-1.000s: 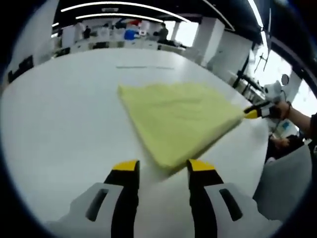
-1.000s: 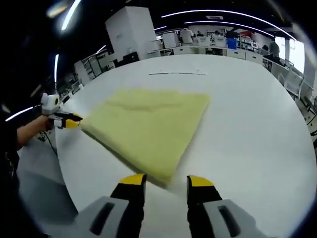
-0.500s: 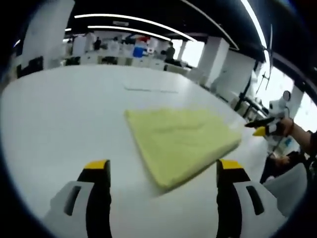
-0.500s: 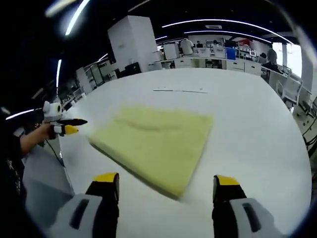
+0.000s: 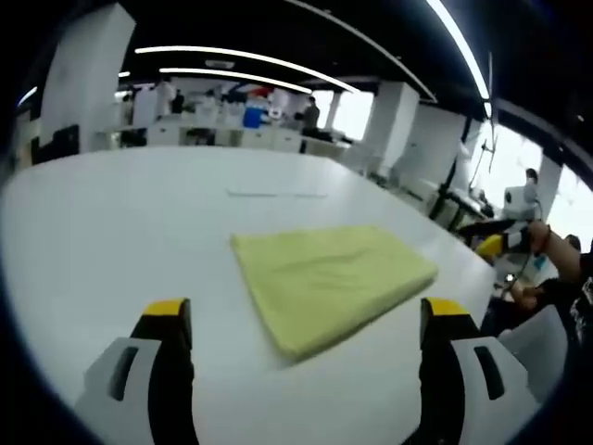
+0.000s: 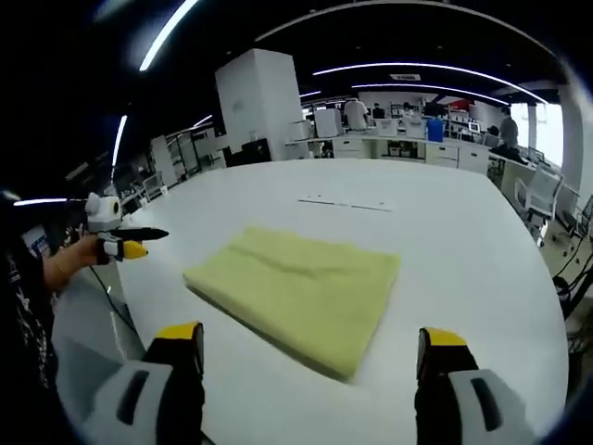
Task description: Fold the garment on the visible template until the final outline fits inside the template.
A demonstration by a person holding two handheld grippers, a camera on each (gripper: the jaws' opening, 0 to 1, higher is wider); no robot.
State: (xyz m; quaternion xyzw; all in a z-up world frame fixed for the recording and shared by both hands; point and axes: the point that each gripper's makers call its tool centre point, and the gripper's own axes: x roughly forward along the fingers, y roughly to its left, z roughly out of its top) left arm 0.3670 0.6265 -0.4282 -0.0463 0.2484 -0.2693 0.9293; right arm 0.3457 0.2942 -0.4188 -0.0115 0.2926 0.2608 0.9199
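While the folded yellow garment (image 5: 329, 283) is lying flat as a thick rectangular pad on the white table (image 5: 111, 222), it is sitting in the middle of the left gripper view, just above and between that view's own two jaws; in the right gripper view the same garment (image 6: 296, 295) is sitting in the centre of the frame, with its near corner pointing toward the bottom between the jaws; nothing is touching the cloth in either view; the left gripper (image 5: 301, 320) is showing its yellow-tipped jaws spread wide apart at the lower left and lower right of its view, holding nothing; the right gripper (image 6: 310, 341) is likewise standing with its jaws spread wide at the bottom corners of its view, gripping nothing; at the right edge of the left gripper view the right gripper (image 5: 496, 243) is appearing in a person's hand (image 5: 536, 239), clear of the garment; at the left edge of the right gripper view the left gripper (image 6: 125, 243) is appearing in a hand (image 6: 79, 255), also apart from the cloth; a thin pale line (image 5: 276, 195) is lying on the table beyond the garment, toward the upper middle; desks and shelving (image 6: 389, 120) are standing in the background at the top, under long ceiling light strips (image 5: 232, 60).
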